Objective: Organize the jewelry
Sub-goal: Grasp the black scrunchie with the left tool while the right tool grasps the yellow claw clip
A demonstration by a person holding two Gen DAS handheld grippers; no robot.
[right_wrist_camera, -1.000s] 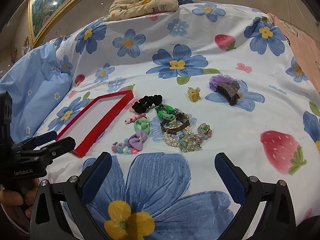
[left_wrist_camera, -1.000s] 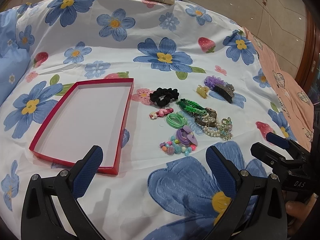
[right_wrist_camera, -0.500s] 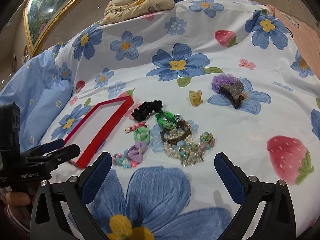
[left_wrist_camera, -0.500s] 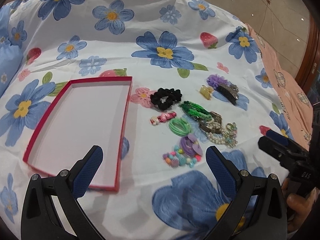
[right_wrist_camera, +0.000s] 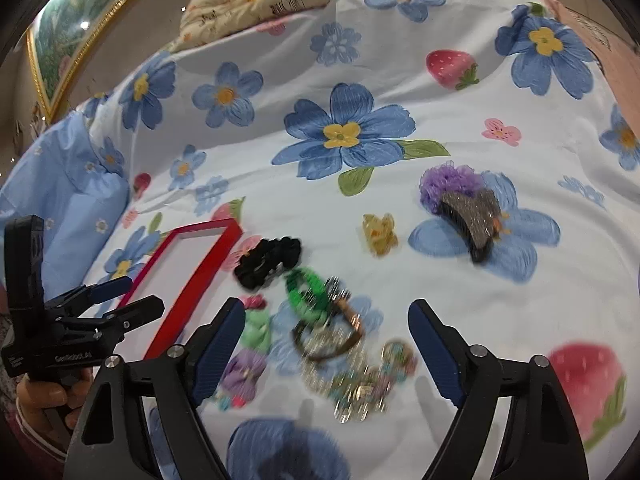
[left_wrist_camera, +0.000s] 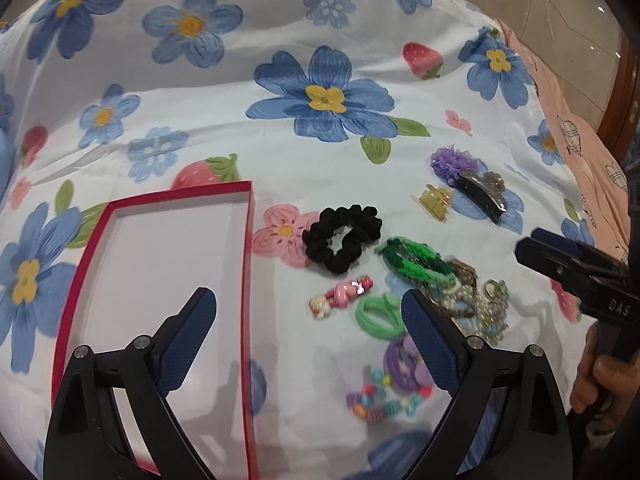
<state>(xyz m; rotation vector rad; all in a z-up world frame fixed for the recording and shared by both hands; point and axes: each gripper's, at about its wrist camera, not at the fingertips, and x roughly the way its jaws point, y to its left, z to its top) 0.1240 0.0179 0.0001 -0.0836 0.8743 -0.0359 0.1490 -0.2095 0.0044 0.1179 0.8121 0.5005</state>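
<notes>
Both grippers have been brought in closer over the bed. The left gripper [left_wrist_camera: 308,334] and right gripper [right_wrist_camera: 326,344] are closing from wide, with nothing yet pressed between the fingers. The jewelry [right_wrist_camera: 344,364] is heaped just beside the empty red box [left_wrist_camera: 160,280]. Scrunchie [left_wrist_camera: 342,236] and clips [right_wrist_camera: 470,216] are scattered around, crowding any single pick.

Your left gripper [left_wrist_camera: 308,336] hangs above the floral bedsheet [left_wrist_camera: 248,128], jaws closing with nothing between them. Its left finger sits over the red tray [left_wrist_camera: 246,264]; its right finger covers part of the jewelry pile [left_wrist_camera: 472,296]. A black scrunchie [left_wrist_camera: 342,236] lies just right of the tray. Your right gripper [left_wrist_camera: 560,260] enters from the sheet's right edge.
</notes>
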